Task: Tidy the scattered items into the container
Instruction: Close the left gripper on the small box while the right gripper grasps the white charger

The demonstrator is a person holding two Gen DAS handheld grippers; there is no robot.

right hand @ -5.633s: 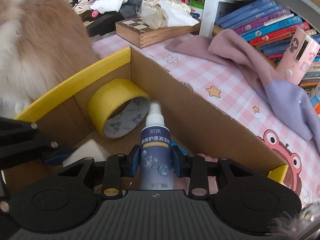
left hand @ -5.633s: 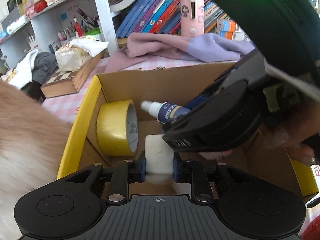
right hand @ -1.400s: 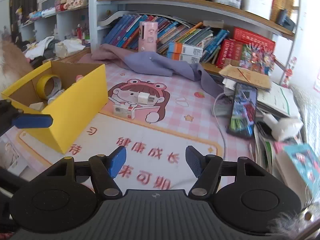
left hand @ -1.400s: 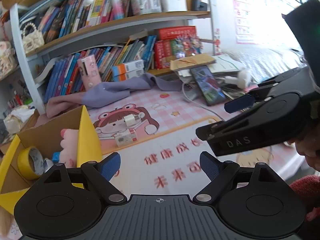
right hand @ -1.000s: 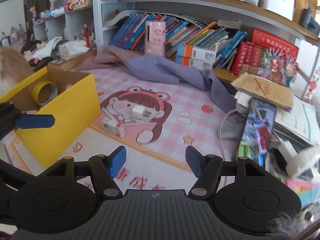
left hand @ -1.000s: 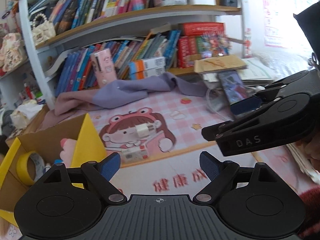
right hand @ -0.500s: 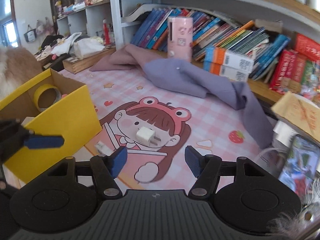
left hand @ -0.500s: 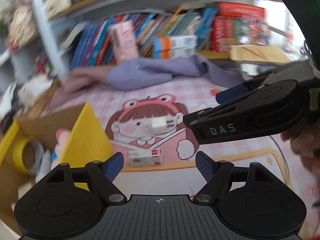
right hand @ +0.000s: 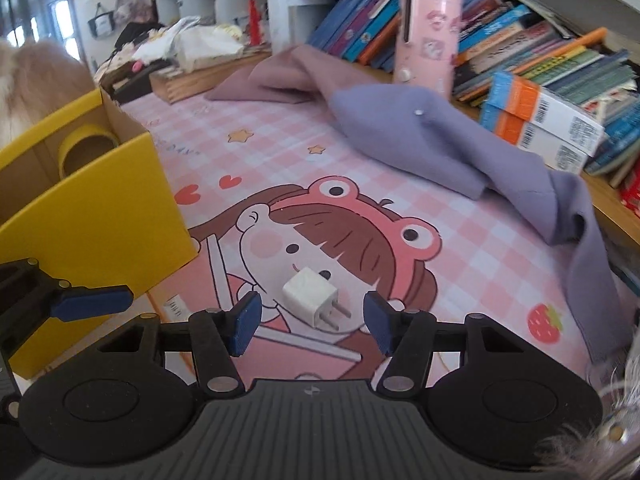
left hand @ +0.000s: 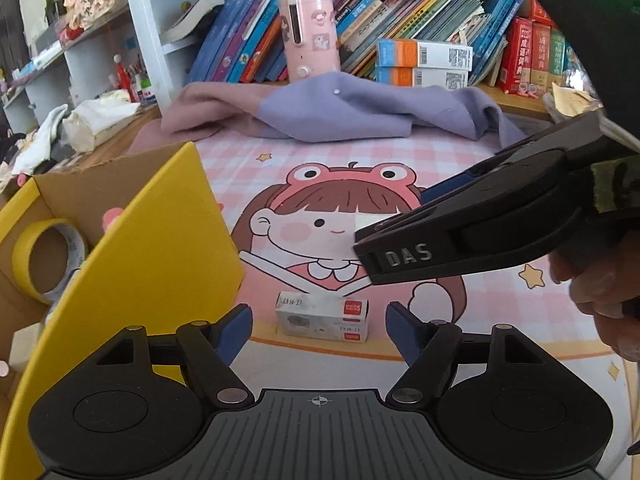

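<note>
The left gripper is spread and closing around a small white box, pads not touching it; the right gripper is likewise closing around a white plug, untouched. Both items lie on the cartoon mat, right of the yellow carton holding tape

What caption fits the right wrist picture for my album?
Right tongs closing around a white plug on the cartoon mat, yellow box beside.
</note>
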